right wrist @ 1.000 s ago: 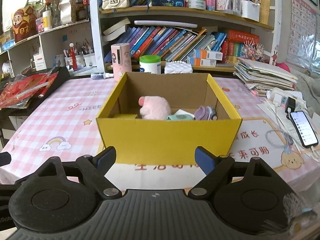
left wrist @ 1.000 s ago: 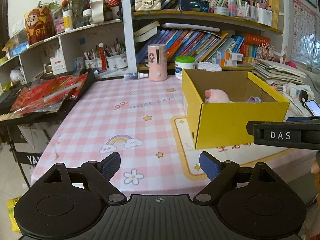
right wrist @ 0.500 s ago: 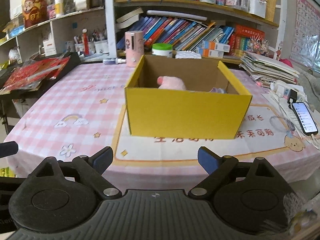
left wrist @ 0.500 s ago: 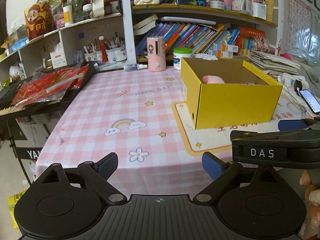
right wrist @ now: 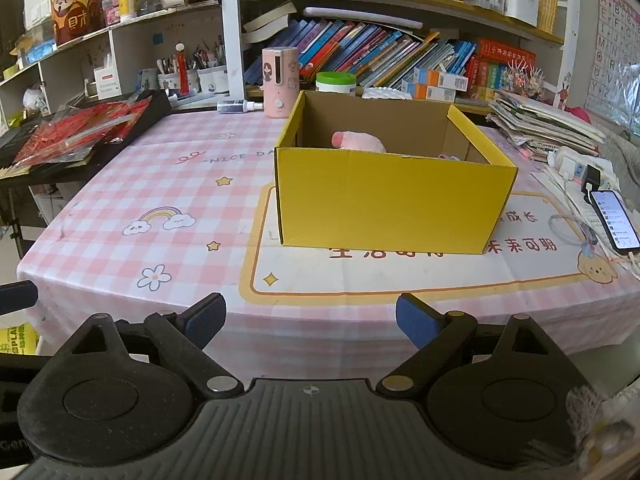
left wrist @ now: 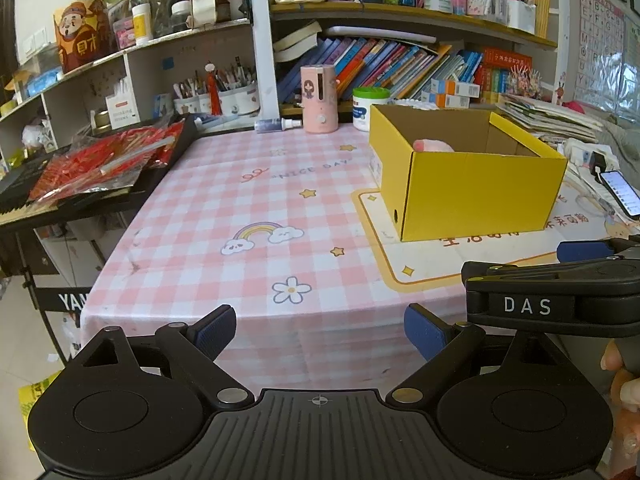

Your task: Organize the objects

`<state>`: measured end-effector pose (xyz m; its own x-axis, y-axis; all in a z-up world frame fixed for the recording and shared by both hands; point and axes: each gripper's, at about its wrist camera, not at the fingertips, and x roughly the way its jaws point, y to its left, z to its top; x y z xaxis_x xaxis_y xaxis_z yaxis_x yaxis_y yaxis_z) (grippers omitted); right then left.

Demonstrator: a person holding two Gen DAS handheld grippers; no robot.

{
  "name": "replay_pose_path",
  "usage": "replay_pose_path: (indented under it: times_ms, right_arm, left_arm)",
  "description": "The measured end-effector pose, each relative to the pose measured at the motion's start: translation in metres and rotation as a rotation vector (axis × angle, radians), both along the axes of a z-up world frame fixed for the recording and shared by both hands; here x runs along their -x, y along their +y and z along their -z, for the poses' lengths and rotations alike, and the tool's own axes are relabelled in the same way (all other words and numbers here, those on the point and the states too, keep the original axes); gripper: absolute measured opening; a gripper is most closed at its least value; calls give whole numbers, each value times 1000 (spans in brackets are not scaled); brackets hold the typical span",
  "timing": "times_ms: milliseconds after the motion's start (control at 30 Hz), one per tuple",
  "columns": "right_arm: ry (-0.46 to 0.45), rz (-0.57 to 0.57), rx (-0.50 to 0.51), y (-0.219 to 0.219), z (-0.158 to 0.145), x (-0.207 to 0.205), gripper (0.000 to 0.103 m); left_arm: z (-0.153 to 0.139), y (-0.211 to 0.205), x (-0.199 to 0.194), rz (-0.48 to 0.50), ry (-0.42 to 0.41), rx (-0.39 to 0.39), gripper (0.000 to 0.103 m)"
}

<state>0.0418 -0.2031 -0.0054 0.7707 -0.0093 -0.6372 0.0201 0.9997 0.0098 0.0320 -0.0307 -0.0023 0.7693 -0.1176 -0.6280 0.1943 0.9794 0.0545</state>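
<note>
A yellow cardboard box [right wrist: 392, 204] stands on a printed mat on the pink checked table [right wrist: 168, 184]; it also shows in the left wrist view [left wrist: 476, 196]. A pink plush toy [right wrist: 358, 141] lies inside it, and it peeks over the rim in the left wrist view [left wrist: 434, 145]. My left gripper [left wrist: 320, 330] is open and empty, off the table's front edge. My right gripper [right wrist: 310, 322] is open and empty, in front of the table edge, well short of the box. The right gripper's body [left wrist: 560, 292] shows at the right of the left wrist view.
A pink dispenser [right wrist: 280, 82], a green-lidded jar [right wrist: 335, 82] and a small spray bottle [right wrist: 236, 107] stand behind the box. A black tray with red packets [right wrist: 80, 132] lies left. A phone [right wrist: 614, 220] and stacked papers [right wrist: 540, 126] lie right. Bookshelves [right wrist: 380, 52] back the table.
Both grippers have pulled back and away from the table; the box looks smaller and farther. Both stay open and empty.
</note>
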Motion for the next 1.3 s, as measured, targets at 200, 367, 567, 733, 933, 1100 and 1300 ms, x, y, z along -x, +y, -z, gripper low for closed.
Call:
replay_pose_path:
  times_ms: [200, 367, 567, 733, 933, 1100, 1300]
  right_arm:
    - [3, 3, 0, -1, 0, 1, 92]
    - [9, 5, -1, -2, 0, 2, 93]
    - [9, 3, 6, 0, 0, 1, 93]
    - [10, 5, 2, -1, 0, 1, 94]
    - [11, 5, 1, -2, -1, 1, 94]
    - [9, 5, 1, -1, 0, 1, 94]
    - [10, 5, 1, -1, 0, 1, 95]
  left_arm:
    - [0, -1, 1, 5, 2, -4, 93]
    - [0, -1, 0, 1, 9, -10, 93]
    - [1, -3, 0, -3, 10, -21, 93]
    - [0, -3, -1, 1, 8, -22, 93]
    - [0, -4, -1, 0, 8, -23, 93]
    - [0, -4, -1, -1, 7, -23, 93]
    - [0, -3, -1, -1, 7, -24, 93]
